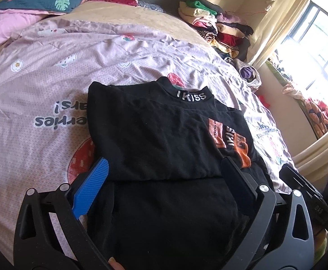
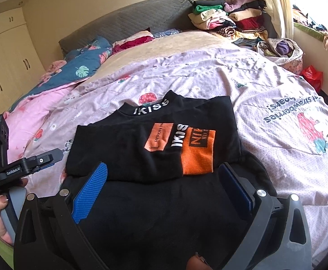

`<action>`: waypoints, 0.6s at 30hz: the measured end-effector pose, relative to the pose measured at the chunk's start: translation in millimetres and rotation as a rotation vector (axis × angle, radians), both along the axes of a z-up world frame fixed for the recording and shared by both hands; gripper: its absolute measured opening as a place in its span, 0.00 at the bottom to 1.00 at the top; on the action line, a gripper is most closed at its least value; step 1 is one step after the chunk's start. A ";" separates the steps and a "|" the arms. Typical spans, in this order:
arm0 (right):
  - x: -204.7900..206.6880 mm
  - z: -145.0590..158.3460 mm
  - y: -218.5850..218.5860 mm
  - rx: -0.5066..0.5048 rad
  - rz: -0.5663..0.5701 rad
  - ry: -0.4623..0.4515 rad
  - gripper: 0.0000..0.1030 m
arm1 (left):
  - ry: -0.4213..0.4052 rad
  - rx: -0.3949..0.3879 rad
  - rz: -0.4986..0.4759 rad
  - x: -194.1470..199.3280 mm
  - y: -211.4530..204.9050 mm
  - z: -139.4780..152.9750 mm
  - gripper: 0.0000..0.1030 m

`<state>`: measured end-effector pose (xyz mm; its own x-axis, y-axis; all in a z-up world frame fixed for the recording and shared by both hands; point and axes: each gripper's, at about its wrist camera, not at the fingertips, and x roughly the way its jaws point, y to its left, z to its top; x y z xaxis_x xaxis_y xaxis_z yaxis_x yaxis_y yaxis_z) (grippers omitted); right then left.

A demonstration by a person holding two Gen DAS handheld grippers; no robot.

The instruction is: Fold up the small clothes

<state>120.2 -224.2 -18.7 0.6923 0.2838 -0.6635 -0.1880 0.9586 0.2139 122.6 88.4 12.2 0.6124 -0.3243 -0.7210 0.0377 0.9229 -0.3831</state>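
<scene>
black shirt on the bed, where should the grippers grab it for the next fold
Probably the near bottom hem of the black shirt, one corner per gripper, coming from the near side. The sleeves already lie folded in, orange cuff on top, so the unfolded length runs toward the collar. Both the left gripper and right gripper are open above that end.

Bed (image 2: 209,72) with pink strawberry-print cover (image 2: 276,103). Directly on it: partly folded black top (image 2: 127,148), flat, collar toward headboard; heap of folded clothes (image 2: 229,20) at far right corner; blue leaf-print quilt (image 2: 82,65) bunched far left.
</scene>
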 end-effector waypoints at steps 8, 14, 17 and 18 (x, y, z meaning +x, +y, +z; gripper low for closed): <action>-12.6 10.3 -4.5 0.023 0.012 -0.017 0.96 | -0.029 0.007 -0.003 -12.2 2.9 14.2 0.91; -29.0 19.2 -8.0 0.025 0.041 -0.033 0.96 | -0.034 0.009 -0.010 -22.9 4.3 18.4 0.91; -37.5 21.8 -9.4 0.008 0.053 -0.045 0.96 | -0.035 0.012 -0.008 -29.0 6.0 20.0 0.91; -41.2 22.8 -9.9 -0.002 0.054 -0.051 0.96 | -0.036 0.014 -0.006 -31.0 6.6 20.5 0.91</action>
<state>79.0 -234.0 4.1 0.7091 0.3206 -0.6280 -0.2502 0.9471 0.2010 91.6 95.0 32.7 0.6358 -0.3186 -0.7030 0.0570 0.9277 -0.3689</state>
